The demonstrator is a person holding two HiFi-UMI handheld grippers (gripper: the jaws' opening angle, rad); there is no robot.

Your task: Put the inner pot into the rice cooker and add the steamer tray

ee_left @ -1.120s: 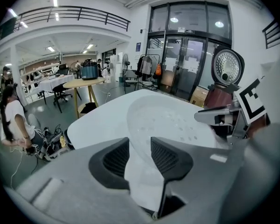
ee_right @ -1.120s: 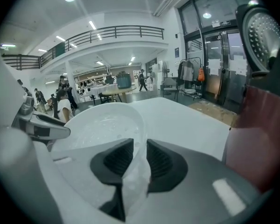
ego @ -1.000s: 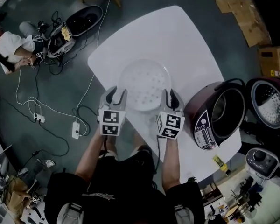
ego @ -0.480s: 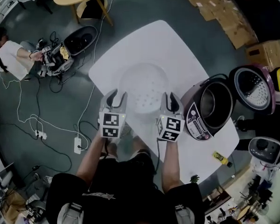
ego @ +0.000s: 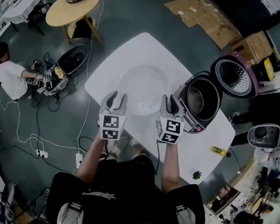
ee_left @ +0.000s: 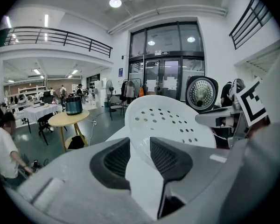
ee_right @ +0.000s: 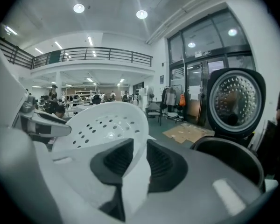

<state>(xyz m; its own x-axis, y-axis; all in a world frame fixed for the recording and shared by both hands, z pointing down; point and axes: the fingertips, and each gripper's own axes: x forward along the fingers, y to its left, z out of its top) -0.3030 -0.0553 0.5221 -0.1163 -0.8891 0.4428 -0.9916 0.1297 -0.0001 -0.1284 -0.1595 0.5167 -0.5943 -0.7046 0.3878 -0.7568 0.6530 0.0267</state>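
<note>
A white perforated steamer tray (ego: pixel 144 85) hangs above the white table (ego: pixel 147 48), held by its rim from both sides. My left gripper (ego: pixel 115 100) is shut on the tray's left rim, which shows pinched between the pads in the left gripper view (ee_left: pixel 140 155). The tray's right rim sits between the shut jaws of my right gripper (ego: pixel 170 104), seen close in the right gripper view (ee_right: pixel 139 158). The maroon rice cooker (ego: pixel 199 99) stands open just right of the right gripper. Its lid (ego: pixel 233 73) is tipped back, and a dark inner pot (ee_right: pixel 226 155) sits inside.
A yellow item (ego: pixel 219 150) and a small green thing (ego: pixel 196 175) lie near the table's front right corner. On the floor at left are a person (ego: pixel 9 76), cables and another cooker (ego: pixel 72 62). A round wooden table (ego: pixel 72 6) stands behind, cardboard (ego: pixel 200 10) farther right.
Both grippers have risen together with the steamer tray, which is lifted off the table. The open rice cooker now lies closer beside the right gripper in the head view.
</note>
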